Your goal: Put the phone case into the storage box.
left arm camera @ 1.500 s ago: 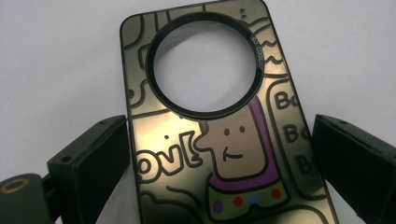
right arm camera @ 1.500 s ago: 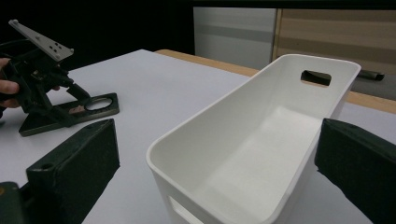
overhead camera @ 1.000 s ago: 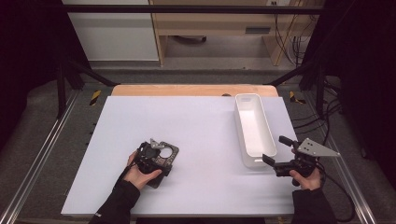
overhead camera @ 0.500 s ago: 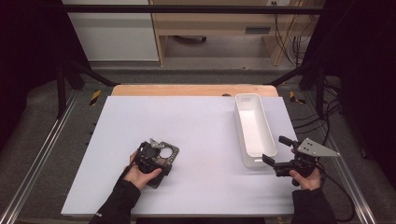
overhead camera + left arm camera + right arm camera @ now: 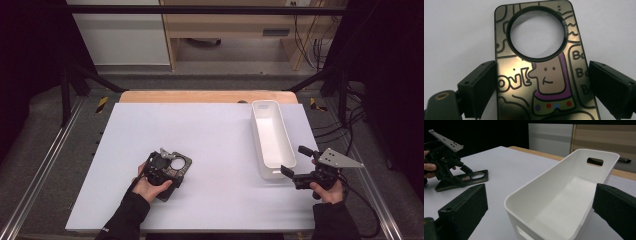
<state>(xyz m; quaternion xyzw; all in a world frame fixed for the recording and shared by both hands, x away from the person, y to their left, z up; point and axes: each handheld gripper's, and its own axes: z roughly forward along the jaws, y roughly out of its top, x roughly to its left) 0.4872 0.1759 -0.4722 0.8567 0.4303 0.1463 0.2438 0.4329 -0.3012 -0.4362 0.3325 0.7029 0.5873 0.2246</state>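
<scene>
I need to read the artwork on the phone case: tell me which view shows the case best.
The left gripper view: the phone case lies flat between the left gripper's open jaws, cartoon figure and round cutout sharp. The high view shows it small and dark under that gripper. The right gripper view shows it far off, edge-on.

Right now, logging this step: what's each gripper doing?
Left gripper: open, jaws either side of the flat bronze cartoon-printed phone case, gaps visible.
Right gripper: open, empty, facing the white plastic bin.

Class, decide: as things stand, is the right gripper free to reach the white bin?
Probably yes. The right gripper sits just beside the near end of the bin, its fingers spread, with bare table between them. The card lies far off at the left gripper.
</scene>
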